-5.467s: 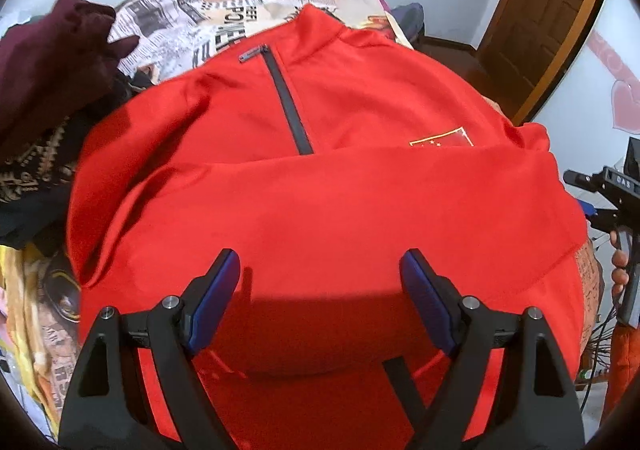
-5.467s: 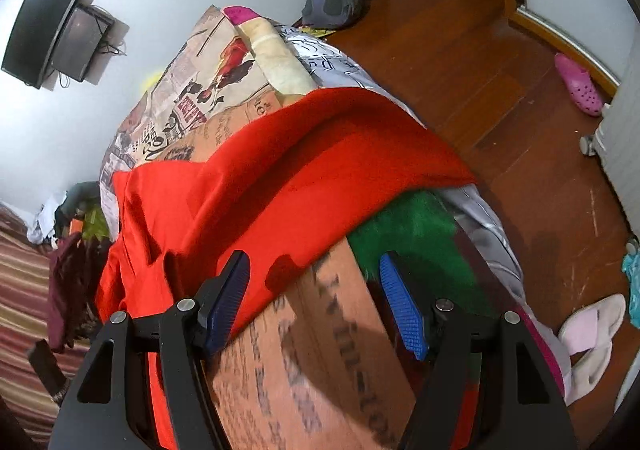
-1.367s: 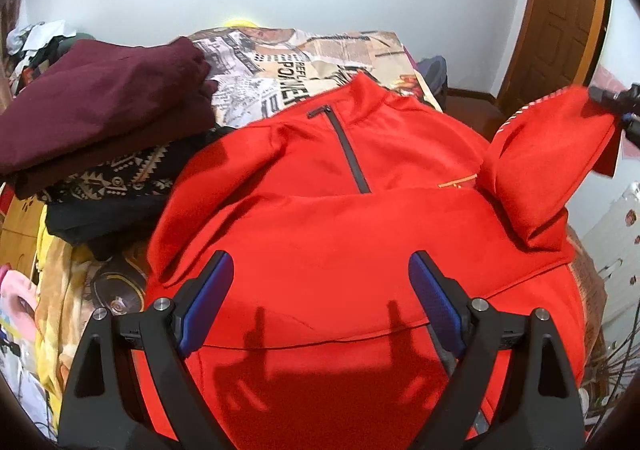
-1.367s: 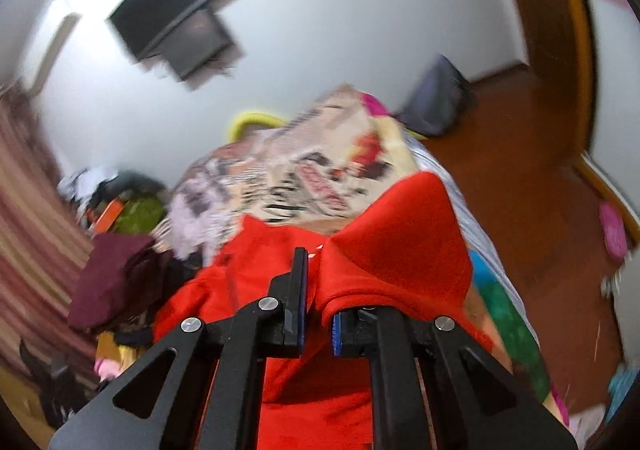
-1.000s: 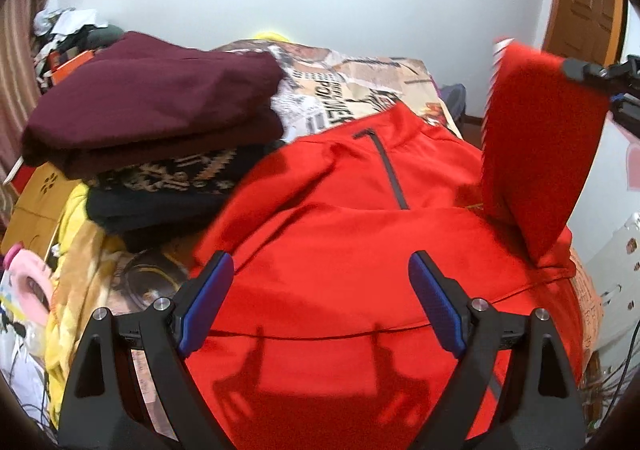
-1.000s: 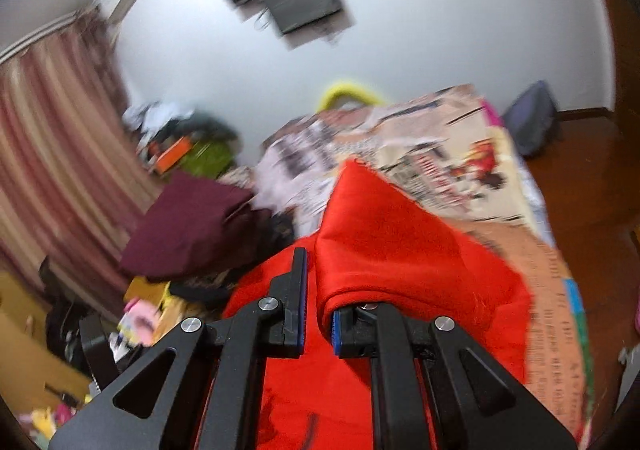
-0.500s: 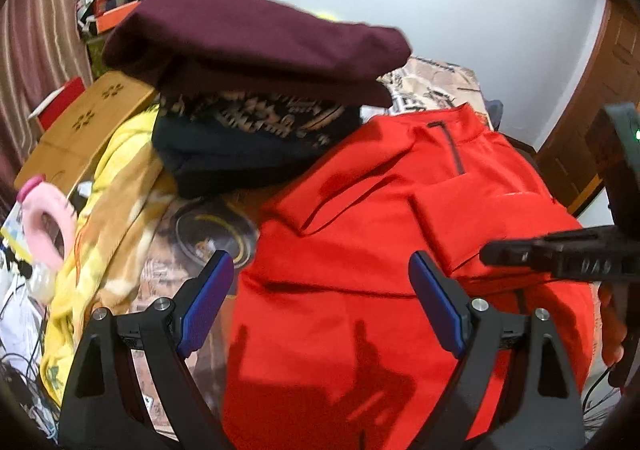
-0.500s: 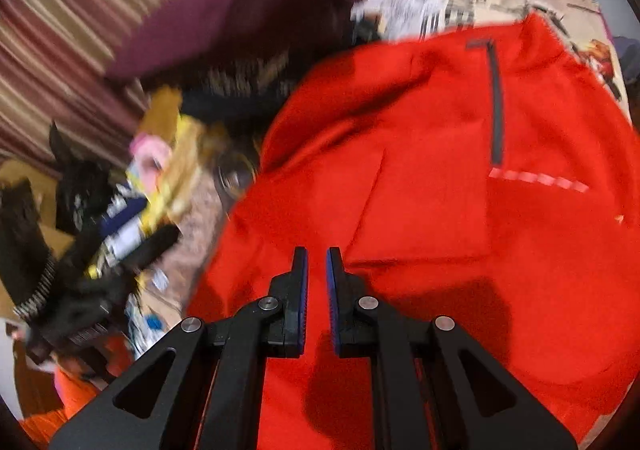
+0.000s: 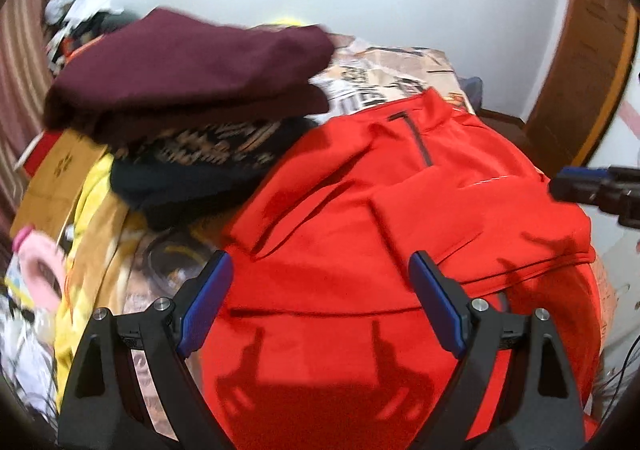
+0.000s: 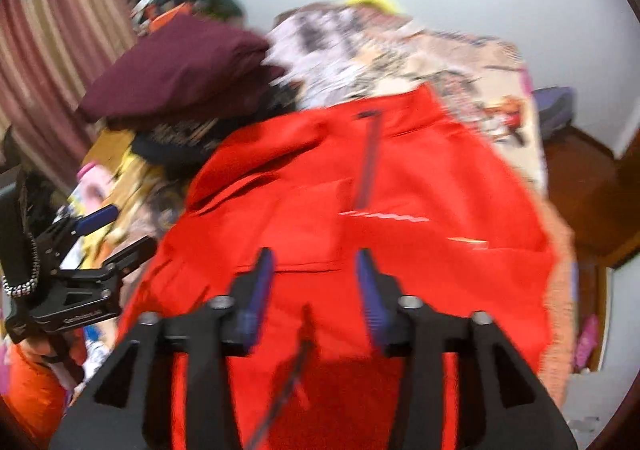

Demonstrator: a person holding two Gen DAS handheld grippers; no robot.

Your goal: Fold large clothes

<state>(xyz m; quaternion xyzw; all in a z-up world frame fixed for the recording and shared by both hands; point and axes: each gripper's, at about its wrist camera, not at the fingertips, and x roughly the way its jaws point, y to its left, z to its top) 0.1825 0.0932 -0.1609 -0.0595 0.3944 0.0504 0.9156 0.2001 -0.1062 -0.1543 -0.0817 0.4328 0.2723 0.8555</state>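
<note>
Left gripper (image 9: 316, 302): fingers wide apart, holding nothing, hovering over the near hem of the red jacket (image 9: 400, 234). Right gripper (image 10: 314, 282): fingers parted, a clear gap between them, nothing held, above the jacket's middle. Jacket lies front-up on the bed (image 9: 400, 62), collar and zipper (image 9: 418, 142) at the far end; 1 sleeve (image 9: 424, 218) looks folded in across the chest. Just left of it, a maroon sweater (image 9: 188, 70) tops a stack of clothes. Judgement: next step is the other sleeve or the hem fold. Pinch 1 layer only at each corner, lift evenly, keep edges aligned, avoid snagging the stack.
</note>
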